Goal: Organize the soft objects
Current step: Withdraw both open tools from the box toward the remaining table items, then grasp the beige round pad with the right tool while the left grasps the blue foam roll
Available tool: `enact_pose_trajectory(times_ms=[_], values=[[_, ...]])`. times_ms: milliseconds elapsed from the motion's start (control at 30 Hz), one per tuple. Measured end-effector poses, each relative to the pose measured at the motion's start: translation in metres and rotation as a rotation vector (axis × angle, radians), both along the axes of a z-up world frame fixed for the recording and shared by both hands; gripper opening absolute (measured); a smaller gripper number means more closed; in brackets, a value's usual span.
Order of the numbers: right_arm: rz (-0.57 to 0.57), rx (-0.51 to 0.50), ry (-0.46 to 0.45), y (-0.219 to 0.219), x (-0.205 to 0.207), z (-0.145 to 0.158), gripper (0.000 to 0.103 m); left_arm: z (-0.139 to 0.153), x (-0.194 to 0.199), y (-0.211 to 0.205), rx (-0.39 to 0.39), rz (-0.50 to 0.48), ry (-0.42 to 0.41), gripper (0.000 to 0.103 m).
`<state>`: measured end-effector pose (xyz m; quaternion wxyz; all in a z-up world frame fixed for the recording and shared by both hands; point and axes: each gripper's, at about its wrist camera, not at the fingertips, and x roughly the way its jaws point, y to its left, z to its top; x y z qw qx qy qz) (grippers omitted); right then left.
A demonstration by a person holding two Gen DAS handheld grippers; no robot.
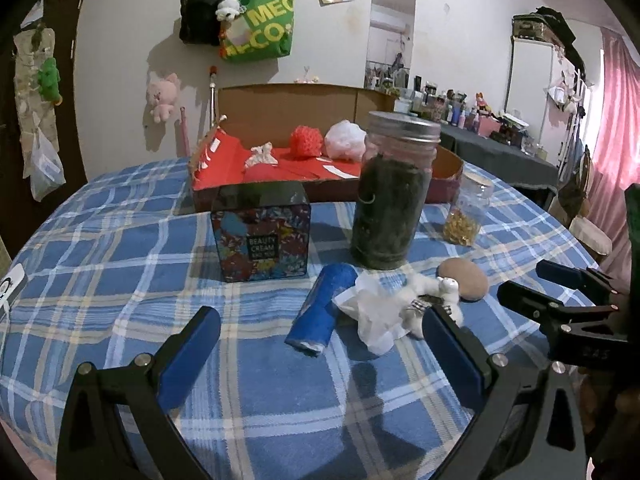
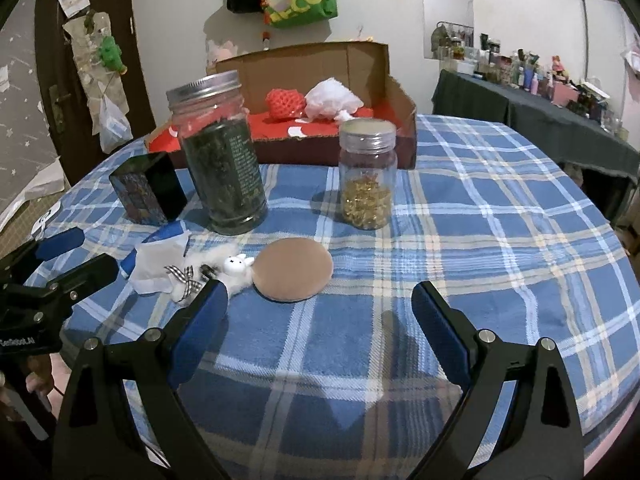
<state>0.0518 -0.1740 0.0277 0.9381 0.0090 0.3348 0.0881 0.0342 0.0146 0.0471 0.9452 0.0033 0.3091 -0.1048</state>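
On the blue plaid table lie a white plush bunny (image 1: 434, 292) (image 2: 224, 270) with a checked bow, a crumpled white tissue (image 1: 374, 312) (image 2: 154, 266), a blue roll (image 1: 322, 308) and a round tan puff (image 1: 466, 278) (image 2: 294, 274). A cardboard box (image 1: 400, 192) (image 2: 394, 128) with red lining at the back holds a red mesh ball (image 1: 306, 140) (image 2: 284, 106) and a white puff (image 1: 346, 140) (image 2: 332, 98). My left gripper (image 1: 320, 350) is open, just short of the roll and tissue. My right gripper (image 2: 320, 316) is open, just short of the tan puff.
A tall jar of dark leaves (image 1: 394, 192) (image 2: 220, 152), a small jar of gold bits (image 1: 468, 210) (image 2: 367, 172) and a patterned "Beauty Cream" tin (image 1: 262, 236) (image 2: 148, 190) stand mid-table. Each gripper shows in the other's view, the right one (image 1: 560, 300), the left one (image 2: 60, 272).
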Motion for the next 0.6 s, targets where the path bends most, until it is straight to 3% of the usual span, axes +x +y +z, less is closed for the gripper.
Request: enact_pose_trajectory(times_ms=[233, 400, 600], values=[[0.053, -0.053, 0.077, 0.004, 0.021, -0.007, 0.094, -0.004, 0.020, 0.007, 0.018, -0.053, 0.072, 0.103], [0.080, -0.078, 0.142, 0.006, 0.038, -0.015, 0.094, -0.010, 0.034, 0.014, 0.078, -0.083, 0.125, 0.103], [0.099, -0.132, 0.167, 0.014, 0.052, -0.018, 0.094, -0.019, 0.052, 0.014, 0.121, -0.116, 0.184, 0.089]])
